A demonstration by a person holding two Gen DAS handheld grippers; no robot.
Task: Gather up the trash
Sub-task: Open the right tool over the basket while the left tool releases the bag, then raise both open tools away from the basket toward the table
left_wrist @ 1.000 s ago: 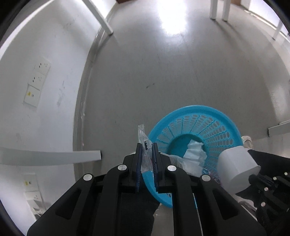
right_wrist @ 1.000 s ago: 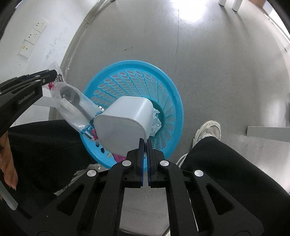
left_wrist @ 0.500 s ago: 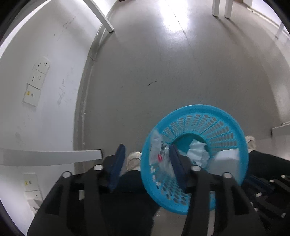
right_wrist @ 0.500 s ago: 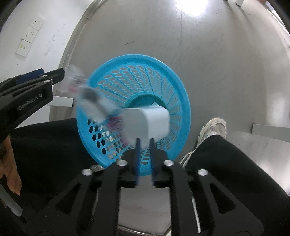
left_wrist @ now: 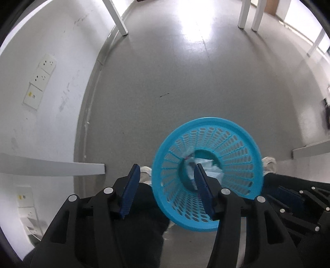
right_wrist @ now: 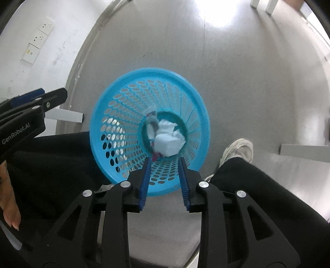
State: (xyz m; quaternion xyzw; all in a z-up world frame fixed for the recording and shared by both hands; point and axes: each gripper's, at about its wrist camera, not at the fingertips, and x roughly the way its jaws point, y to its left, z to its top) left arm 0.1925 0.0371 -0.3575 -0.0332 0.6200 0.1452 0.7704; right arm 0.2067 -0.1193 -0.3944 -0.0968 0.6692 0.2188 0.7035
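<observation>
Both the left gripper [left_wrist: 166, 181] and right gripper [right_wrist: 164, 174] have empty fingers apart, the right's still opening, above the blue basket [right_wrist: 115, 103] holding crumpled trash [right_wrist: 168, 140].

Looks like an office or lab room, though the fisheye bends everything: bare grey floor [left_wrist: 185, 86], scuffed white wall [left_wrist: 51, 115] with a row of power sockets [left_wrist: 40, 80], slim white table legs [left_wrist: 244, 14] further off, and a blue plastic wastebasket [right_wrist: 148, 132] holding crumpled paper [right_wrist: 168, 142].
</observation>
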